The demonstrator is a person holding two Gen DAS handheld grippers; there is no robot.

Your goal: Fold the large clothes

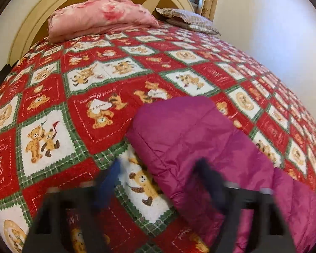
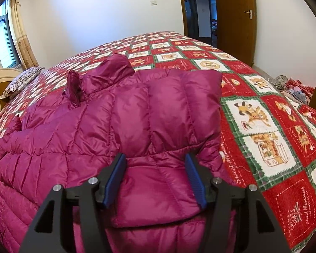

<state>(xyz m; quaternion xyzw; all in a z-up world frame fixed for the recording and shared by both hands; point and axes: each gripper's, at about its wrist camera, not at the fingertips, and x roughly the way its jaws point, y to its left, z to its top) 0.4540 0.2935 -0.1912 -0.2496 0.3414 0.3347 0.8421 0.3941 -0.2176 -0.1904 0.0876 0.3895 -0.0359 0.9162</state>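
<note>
Your bed's teddy-bear quilt (image 1: 107, 97) fills both views, red and white squares edged in green, but each camera gives you a different end of the room. The left wrist view looks toward the cream headboard (image 1: 31, 23) at 11 o'clock, with a folded pink blanket (image 1: 99, 19) at 12 and a striped pillow (image 1: 189, 19) at 1; the right wrist view instead shows the brown door (image 2: 236, 16) at 1 o'clock and a heap of clothes (image 2: 292, 86) at 3. The magenta puffer jacket (image 2: 120, 126) lies spread across the quilt at centre in the right view, collar at 11 o'clock; the left view catches only one padded part of it from 3 to 5. Your right gripper (image 2: 155, 180) stands about half open over a puffed fold, blue pads either side; whether they press it I cannot tell. Your left gripper (image 1: 158, 185) is blurred, fingers apart, holding nothing, one finger over quilt, one over jacket.
</note>
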